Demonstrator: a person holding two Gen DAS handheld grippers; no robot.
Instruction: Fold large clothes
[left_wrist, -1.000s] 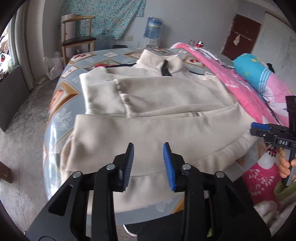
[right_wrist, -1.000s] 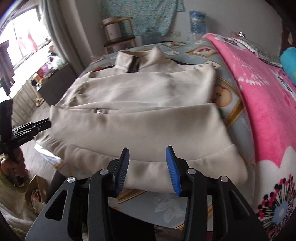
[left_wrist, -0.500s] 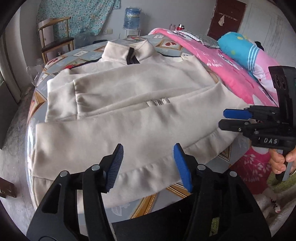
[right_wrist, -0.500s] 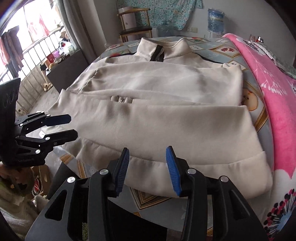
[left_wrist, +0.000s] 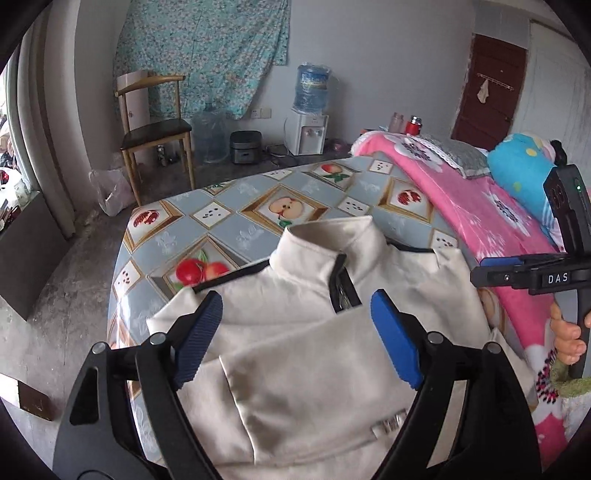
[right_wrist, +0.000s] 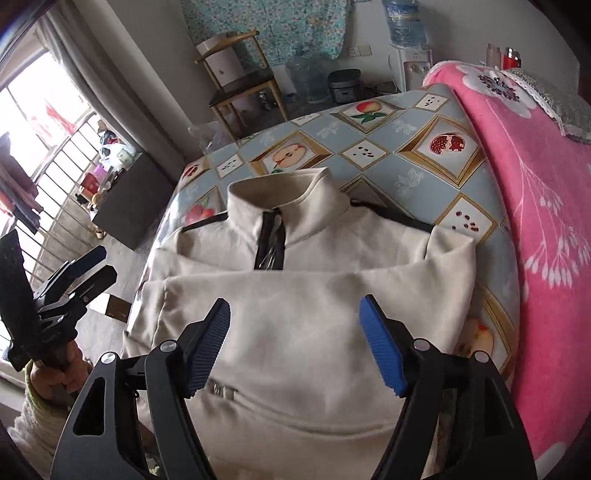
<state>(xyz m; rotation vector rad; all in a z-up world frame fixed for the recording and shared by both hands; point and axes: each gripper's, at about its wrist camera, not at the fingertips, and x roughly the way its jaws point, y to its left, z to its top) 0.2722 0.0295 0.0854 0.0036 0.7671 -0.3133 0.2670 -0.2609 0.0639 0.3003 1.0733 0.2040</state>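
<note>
A cream zip-collar jacket (left_wrist: 303, 332) lies flat on the fruit-print tablecloth (left_wrist: 221, 214), collar at the far end, both sleeves folded across the chest. It also shows in the right wrist view (right_wrist: 303, 306). My left gripper (left_wrist: 297, 336) is open wide and empty, hovering above the jacket's chest. My right gripper (right_wrist: 295, 347) is open wide and empty above the jacket's middle. The right gripper shows from the side in the left wrist view (left_wrist: 517, 271); the left gripper shows at the left edge of the right wrist view (right_wrist: 79, 275).
A pink flowered blanket (right_wrist: 546, 229) covers the right side of the bed. A wooden chair (left_wrist: 155, 129), water jugs and a water dispenser (left_wrist: 308, 122) stand on the floor beyond. A blue pillow (left_wrist: 517, 173) lies at far right. A dark cabinet (right_wrist: 129, 199) sits by the window.
Both grippers have moved forward from the jacket's hem to over its chest and opened wider. The view has tilted up toward the collar.
</note>
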